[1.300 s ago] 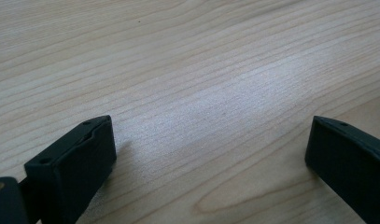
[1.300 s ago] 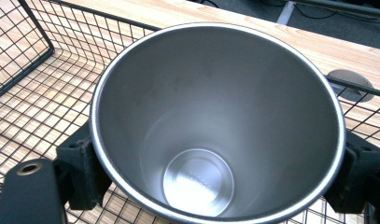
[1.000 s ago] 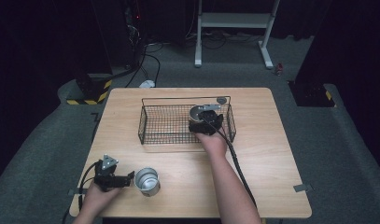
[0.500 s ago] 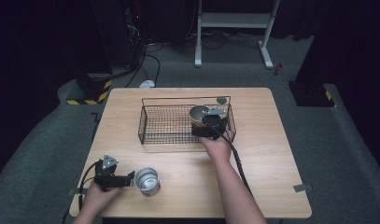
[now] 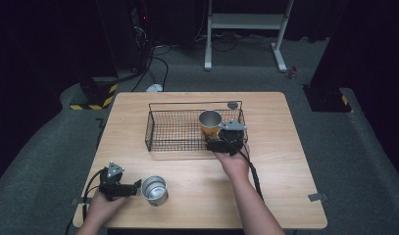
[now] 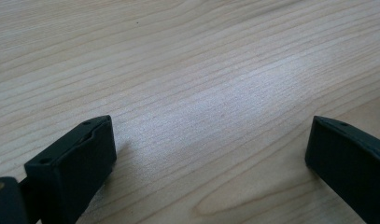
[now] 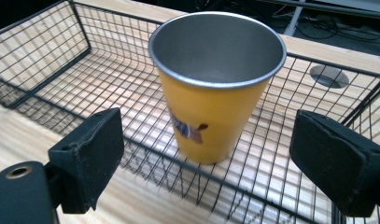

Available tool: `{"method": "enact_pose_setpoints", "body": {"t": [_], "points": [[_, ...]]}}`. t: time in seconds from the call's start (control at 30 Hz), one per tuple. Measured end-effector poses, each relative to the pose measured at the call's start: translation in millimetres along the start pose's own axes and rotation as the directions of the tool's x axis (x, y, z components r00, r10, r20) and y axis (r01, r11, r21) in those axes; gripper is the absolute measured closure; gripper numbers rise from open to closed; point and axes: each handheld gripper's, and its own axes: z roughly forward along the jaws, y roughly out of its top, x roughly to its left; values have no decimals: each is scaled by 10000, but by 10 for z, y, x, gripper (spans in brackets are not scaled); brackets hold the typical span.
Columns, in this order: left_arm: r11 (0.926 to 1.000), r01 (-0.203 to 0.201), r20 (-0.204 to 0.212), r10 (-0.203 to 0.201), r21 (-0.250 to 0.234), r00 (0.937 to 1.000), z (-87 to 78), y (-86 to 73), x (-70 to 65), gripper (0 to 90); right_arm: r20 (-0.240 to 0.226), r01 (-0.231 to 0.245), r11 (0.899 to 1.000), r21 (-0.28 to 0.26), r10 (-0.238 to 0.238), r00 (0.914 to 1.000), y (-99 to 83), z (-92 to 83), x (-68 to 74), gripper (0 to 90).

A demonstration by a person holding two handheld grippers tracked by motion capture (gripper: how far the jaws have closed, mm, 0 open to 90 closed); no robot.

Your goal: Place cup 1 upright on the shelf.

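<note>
A yellow cup [image 5: 210, 123] with a steel inside stands upright in the right part of a black wire basket [image 5: 173, 131]. My right gripper [image 5: 215, 140] is open just outside the basket's near wall, a little short of the cup. In the right gripper view the yellow cup [image 7: 215, 93] stands beyond my right gripper [image 7: 208, 158], whose wide-apart jaws touch nothing, and the basket [image 7: 47, 63] wire runs in front of it. A silver cup [image 5: 154, 190] stands on the table near the front left. My left gripper [image 5: 136, 186] lies open just left of it. In the left gripper view my left gripper [image 6: 211, 154] has bare wood between its jaws.
The wooden table [image 5: 285, 186] has free room to the right and along its front. A round cable hole [image 5: 232, 105] sits behind the basket. A black cable [image 5: 253, 174] trails from the right gripper along the forearm. A stand's white legs [image 5: 280, 58] are on the floor beyond.
My right gripper has let go of the yellow cup and drawn back toward the near side, leaving the cup standing in the basket. The left gripper and silver cup have not moved.
</note>
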Motion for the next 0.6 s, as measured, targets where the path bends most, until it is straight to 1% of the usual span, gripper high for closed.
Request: {"method": "enact_pose_setpoints", "body": {"t": [0.07, 0.1, 0.2, 0.23, 0.3, 0.33, 0.37, 0.4, 0.5, 0.53, 0.57, 0.6], "points": [[10000, -3, 1, 3, 18, 10000, -1, 1, 0, 21, -25, 28, 10000, -21, -28, 10000, -14, -20, 2, 103], [10000, 0, -4, 0, -4, 10000, 0, 0, 0, 22, -45, 122, 9999, -76, -122, 9999, -62, -85, 15, 103], [10000, -3, -8, 3, 11, 10000, -2, 0, 0, 22, -109, 110, 9998, -135, -111, 9999, -112, -132, 27, 104], [10000, -5, -8, 5, 14, 10000, -2, 0, 0, 22, -153, 208, 9997, -130, -210, 9997, -183, -183, 36, 104], [10000, -2, -7, 2, 9, 10000, -1, 0, 0, 22, -164, 194, 9997, -115, -196, 9997, -208, -199, 42, 104], [10000, -3, -9, 3, 7, 10000, -1, 0, 0, 22, -161, 212, 9998, -49, -212, 9996, -290, -248, 56, 106], [10000, 2, -11, -2, 5, 10000, -1, -1, -1, 22, -161, 212, 9998, -49, -212, 9996, -290, -248, 56, 106], [10000, 2, -13, -1, 6, 10000, -2, -1, -1, 22, -166, 312, 9995, -73, -313, 9994, -328, -266, 53, 106], [10000, 20, -19, -20, 3, 10000, -2, -2, -3, 22, -255, 197, 9998, 70, -196, 9995, -451, -328, 69, 107], [10000, 32, -20, -32, 0, 10000, -2, -2, -4, 22, -316, 192, 9996, 207, -186, 9993, -539, -364, 82, 108], [10000, 33, -23, -33, -3, 10000, -2, -2, -4, 22, -316, 192, 9996, 207, -186, 9993, -539, -364, 82, 108], [10000, 38, -26, -38, -5, 10000, -3, -3, -5, 23, -372, 249, 9994, 261, -239, 9990, -583, -381, 84, 110]]}}
